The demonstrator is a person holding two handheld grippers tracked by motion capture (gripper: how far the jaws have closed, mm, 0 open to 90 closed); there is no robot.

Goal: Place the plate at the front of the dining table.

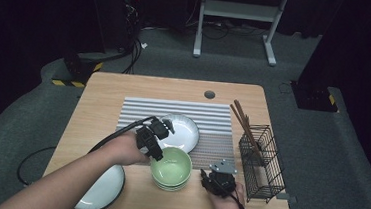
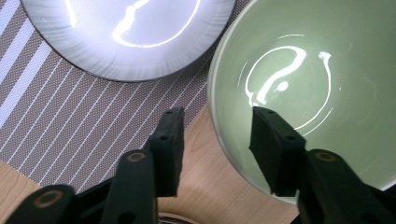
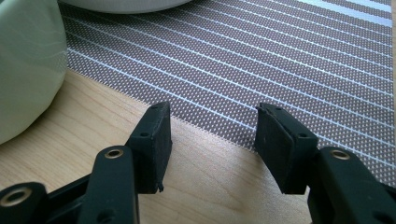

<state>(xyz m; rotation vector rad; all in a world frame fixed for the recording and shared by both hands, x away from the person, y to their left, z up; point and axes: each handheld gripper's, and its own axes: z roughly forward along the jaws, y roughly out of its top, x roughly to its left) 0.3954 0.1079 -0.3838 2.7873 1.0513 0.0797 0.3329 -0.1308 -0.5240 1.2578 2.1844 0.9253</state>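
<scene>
L tongs (image 2: 217, 140) half-open astride green bowl (image 2: 322, 74) rim, no squeeze

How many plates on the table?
2: one white plate on the striped placemat behind the green bowl stack, one plate at the table's near-left edge, partly hidden under the person's forearm.

Dim room, grey carpet (image 1: 177, 58), white frame legs (image 1: 238, 11) beyond the wooden table (image 1: 124, 87), black surroundings.
</scene>
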